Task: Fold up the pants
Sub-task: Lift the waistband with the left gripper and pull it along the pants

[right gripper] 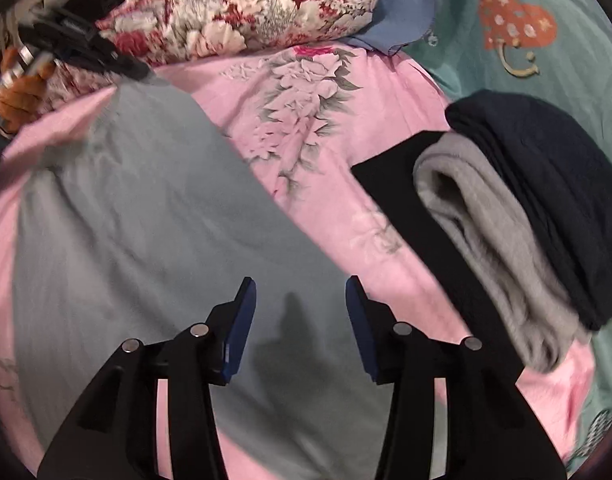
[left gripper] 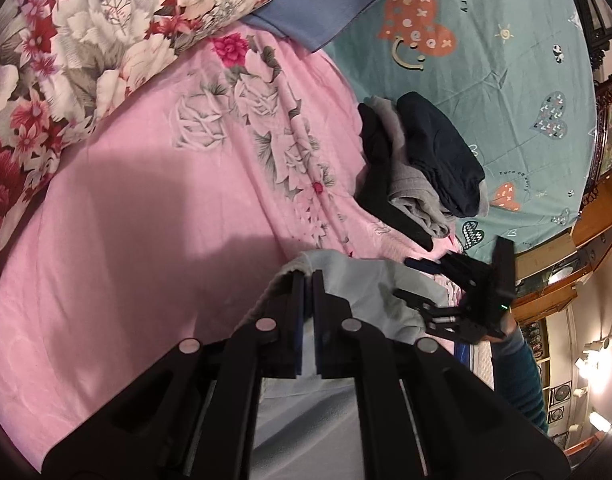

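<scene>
The light grey pants [right gripper: 145, 220] lie spread on the pink floral sheet [right gripper: 326, 140]. My left gripper [left gripper: 309, 276] is shut on an edge of the pants [left gripper: 346, 280] and holds it lifted off the bed. It also shows in the right wrist view [right gripper: 141, 72] at the pants' far left corner. My right gripper [right gripper: 299, 284] is open and empty, hovering over the near part of the pants. In the left wrist view it [left gripper: 418, 266] sits just right of the lifted fabric.
A stack of folded clothes, black, grey [right gripper: 490, 240] and navy [right gripper: 546, 184], lies at the right on the teal heart-print sheet [left gripper: 506, 80]. A floral pillow [right gripper: 245, 4] and a blue cloth [left gripper: 326, 4] lie at the far side.
</scene>
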The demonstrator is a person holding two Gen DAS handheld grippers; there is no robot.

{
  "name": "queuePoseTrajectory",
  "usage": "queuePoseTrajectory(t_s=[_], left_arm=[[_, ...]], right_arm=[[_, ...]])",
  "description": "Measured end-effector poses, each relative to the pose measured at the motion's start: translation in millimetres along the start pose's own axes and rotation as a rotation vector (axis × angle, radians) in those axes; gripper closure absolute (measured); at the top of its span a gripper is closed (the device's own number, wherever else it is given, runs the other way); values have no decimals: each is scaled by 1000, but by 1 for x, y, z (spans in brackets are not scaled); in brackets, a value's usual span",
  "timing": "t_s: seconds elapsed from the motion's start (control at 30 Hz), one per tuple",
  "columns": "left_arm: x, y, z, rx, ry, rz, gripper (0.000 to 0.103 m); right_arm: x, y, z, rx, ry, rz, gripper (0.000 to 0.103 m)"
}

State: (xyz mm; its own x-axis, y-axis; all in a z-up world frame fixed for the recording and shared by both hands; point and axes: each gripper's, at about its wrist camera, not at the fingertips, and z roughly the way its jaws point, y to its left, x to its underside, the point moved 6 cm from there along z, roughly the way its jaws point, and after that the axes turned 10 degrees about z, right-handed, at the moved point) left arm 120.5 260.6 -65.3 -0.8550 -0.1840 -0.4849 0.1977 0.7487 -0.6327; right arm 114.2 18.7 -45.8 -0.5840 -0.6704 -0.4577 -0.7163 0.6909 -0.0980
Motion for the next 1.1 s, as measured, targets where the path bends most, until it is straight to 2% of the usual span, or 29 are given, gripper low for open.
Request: queuePoseTrajectory(t_s=[0.1, 0.17, 0.2, 0.37, 0.7, 0.77, 0.83, 0.87, 0.9, 1.1], left_arm=[[-1, -5, -6, 14, -34, 39, 99], [-1, -7, -11, 25, -61, 61, 99], [-1, -7, -13, 33, -75, 72, 99], [2, -7, -18, 62, -107, 93, 99], [3, -13, -21, 66, -122, 134, 99], [3, -14, -20, 59, -122, 139, 99], [3, -13, -20, 56, -121, 134, 99], [3, -11, -21, 51, -123, 130, 99], [3, -10, -21, 48, -125, 126, 99], [3, -3, -22, 22, -121, 89, 99]], right_arm=[[-8, 1, 26, -5, 74, -66, 56], [-10, -3, 42, -51, 149, -78, 56], [-12, -6, 46, -50, 157, -84, 56], [-12, -20, 56, -183, 254, -18, 56], [-13, -29, 63, -250, 302, -23, 56], [-17, -29, 66, -241, 297, -44, 59], [-21, -27, 69, -228, 294, -55, 68], [-23, -28, 68, -220, 292, -59, 77], [-23, -29, 68, -209, 291, -64, 95], [-7, -31, 47, -183, 263, -47, 101]])
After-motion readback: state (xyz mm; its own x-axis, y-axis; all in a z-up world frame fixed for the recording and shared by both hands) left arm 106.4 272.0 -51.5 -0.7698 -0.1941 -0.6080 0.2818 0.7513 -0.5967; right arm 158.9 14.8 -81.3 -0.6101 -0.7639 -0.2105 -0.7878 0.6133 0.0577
